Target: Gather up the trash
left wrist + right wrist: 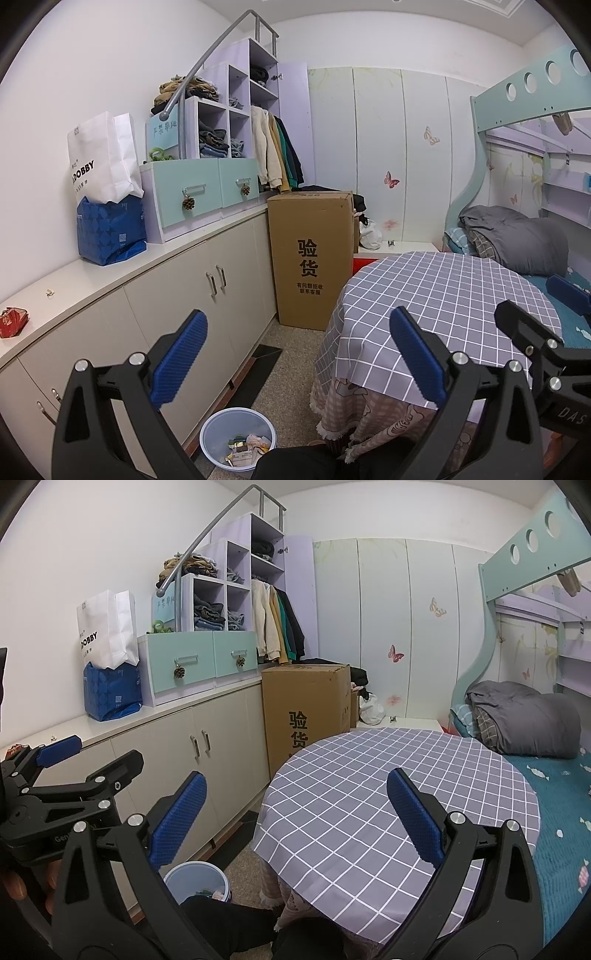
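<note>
The room's biggest fixtures framed the scene: a bunk bed [546,709] along the right wall with a folded grey quilt on it, and a long low cabinet [155,295] along the left wall, its white top serving as a shelf for a set of teal drawers, a white paper bag and a blue package [110,229]. A tall cardboard box [314,258] stood at the cabinet's far end, and a round table [388,797] under a grey checked cloth filled the middle; its top was bare, so nothing there seemed to need collecting. On the floor in the gap between cabinet and table sat a pale blue waste bin [238,439], already holding wrappers and paper scraps, probably placed there to be within reach of both surfaces. The trash left to gather appeared to lie on the cabinet top: a crumpled red wrapper [13,322] near its close end and a tiny pale scrap [50,292] a little farther along. The left gripper [295,354] was held above the bin with its blue pads spread wide and nothing between them, and the right gripper [295,812] hovered over the table's near edge, likewise spread and empty. Both seemed poised between picks, and the left one, nearer the cabinet, looked better placed to go for the wrapper.
</note>
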The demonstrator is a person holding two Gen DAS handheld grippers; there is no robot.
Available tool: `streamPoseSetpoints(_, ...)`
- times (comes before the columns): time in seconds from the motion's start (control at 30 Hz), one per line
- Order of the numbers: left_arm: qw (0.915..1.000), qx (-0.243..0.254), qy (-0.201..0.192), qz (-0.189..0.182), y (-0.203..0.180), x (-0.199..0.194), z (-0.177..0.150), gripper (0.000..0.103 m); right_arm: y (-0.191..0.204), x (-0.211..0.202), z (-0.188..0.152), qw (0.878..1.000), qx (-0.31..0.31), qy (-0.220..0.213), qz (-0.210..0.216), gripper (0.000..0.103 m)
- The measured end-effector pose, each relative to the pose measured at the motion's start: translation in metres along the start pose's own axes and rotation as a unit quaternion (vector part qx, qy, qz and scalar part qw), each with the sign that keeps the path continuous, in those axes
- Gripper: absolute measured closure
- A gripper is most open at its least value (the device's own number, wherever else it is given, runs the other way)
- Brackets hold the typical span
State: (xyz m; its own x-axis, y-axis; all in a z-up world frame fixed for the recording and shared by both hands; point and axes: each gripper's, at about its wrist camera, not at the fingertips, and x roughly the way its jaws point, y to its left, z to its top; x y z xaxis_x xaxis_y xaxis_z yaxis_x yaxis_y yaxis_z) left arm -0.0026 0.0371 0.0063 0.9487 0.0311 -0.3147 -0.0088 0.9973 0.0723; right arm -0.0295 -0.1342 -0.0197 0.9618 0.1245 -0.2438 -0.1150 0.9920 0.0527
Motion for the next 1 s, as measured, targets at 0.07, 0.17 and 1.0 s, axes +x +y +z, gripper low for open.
streamPoseSetpoints(0.07,1.0000,0.001,0.001,-0.001,0.0011,0.0011,0.0001,0.006,0.0008,0.0001,-0.0011,1.000,0.000,0.001,-0.001,0.007)
streamPoseSetpoints(0.17,1.0000,0.001,0.002,-0.002,0.0013,0.0011,-0.0006,0.006,0.0003,-0.0009,-0.0029,1.000,0.001,0.002,0.001,0.007)
streamPoseSetpoints(1.0,1.0000,0.003,0.004,-0.005,0.0010,0.0038,-0.0046,0.006,0.0017,0.0002,-0.0006,1.000,0.001,0.003,0.001,0.007)
